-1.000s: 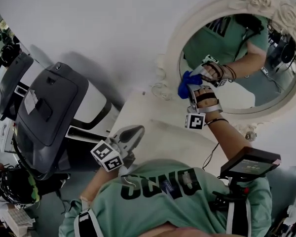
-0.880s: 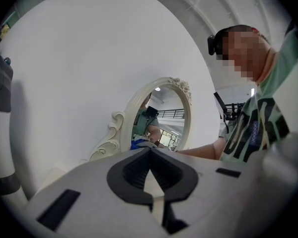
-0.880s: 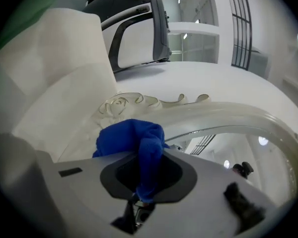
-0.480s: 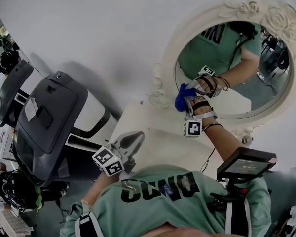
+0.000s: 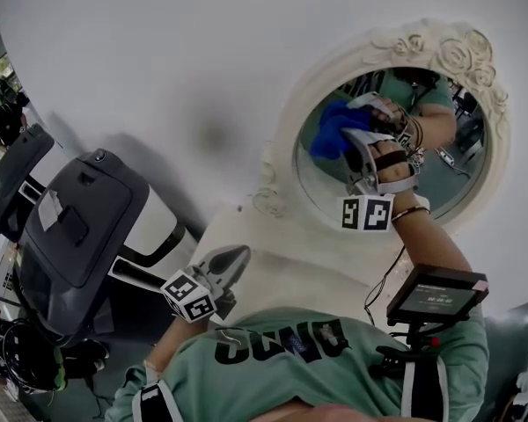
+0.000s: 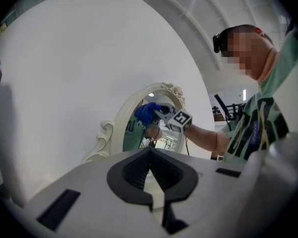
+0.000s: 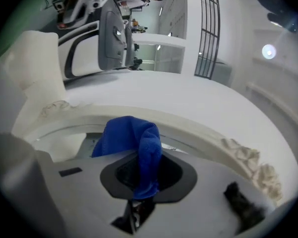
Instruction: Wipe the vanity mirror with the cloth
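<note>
An oval vanity mirror (image 5: 458, 192) in an ornate cream frame (image 5: 422, 38) stands against the white wall. My right gripper (image 5: 356, 143) is raised against the glass, shut on a blue cloth (image 5: 333, 128) that presses on the upper left part of the mirror. In the right gripper view the blue cloth (image 7: 134, 143) bunches out between the jaws, right at the frame's rim (image 7: 198, 128). My left gripper (image 5: 229, 260) hangs low over the vanity top, shut and holding nothing. The left gripper view shows the mirror (image 6: 161, 140), with the cloth (image 6: 146, 114) on it.
The cream vanity top (image 5: 290, 262) lies below the mirror. A dark grey machine (image 5: 75, 227) with a white body stands at the left, with cables near the floor. A small screen (image 5: 436, 295) is mounted on my chest rig at the right.
My right gripper has carried the blue cloth up the glass, from the mirror's lower left edge to its upper left part. The left gripper has stayed low and still.
</note>
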Demonstrator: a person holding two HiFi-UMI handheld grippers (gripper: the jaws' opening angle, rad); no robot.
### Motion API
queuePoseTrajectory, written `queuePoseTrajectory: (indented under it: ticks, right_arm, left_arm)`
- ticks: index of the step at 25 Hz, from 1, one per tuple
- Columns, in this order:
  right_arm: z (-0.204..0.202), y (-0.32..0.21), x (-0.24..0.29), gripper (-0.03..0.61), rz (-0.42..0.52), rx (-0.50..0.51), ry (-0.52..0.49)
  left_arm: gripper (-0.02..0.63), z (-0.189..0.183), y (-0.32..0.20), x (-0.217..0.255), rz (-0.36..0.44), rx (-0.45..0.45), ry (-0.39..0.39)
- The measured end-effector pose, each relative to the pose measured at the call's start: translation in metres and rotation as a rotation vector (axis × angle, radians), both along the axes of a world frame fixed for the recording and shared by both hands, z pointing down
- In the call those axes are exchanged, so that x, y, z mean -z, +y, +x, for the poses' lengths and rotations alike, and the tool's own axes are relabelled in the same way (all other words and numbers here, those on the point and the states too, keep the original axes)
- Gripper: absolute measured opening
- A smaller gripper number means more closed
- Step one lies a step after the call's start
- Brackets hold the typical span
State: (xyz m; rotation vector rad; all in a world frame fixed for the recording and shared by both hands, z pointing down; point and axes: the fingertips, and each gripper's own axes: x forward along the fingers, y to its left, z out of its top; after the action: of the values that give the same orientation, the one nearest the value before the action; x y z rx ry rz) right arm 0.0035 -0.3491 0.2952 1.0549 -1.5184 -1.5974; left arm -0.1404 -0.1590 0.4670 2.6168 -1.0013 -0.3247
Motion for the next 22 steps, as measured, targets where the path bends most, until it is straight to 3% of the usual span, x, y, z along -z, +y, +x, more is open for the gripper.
queuePoseTrajectory:
  ticks: [4, 7, 17, 22]
  right_arm:
    - [0.013, -0.004, 0.091, 0.049, 0.146, -0.064, -0.059]
    - [0.017, -0.011, 0.116, 0.049, 0.185, -0.100, -0.047]
    - [0.018, -0.017, 0.107, 0.048, 0.201, -0.127, -0.028]
    - [0.009, -0.019, 0.035, 0.048, 0.135, -0.108, 0.009]
  left_arm:
    - [0.008, 0.003, -0.002, 0.002, 0.008, -0.015, 0.006]
    - [0.009, 0.005, -0.002, 0.003, 0.014, -0.020, 0.007]
    - [0.009, 0.006, -0.001, 0.002, -0.003, -0.023, -0.002]
    - [0.009, 0.009, 0.003, 0.000, -0.018, -0.032, -0.016]
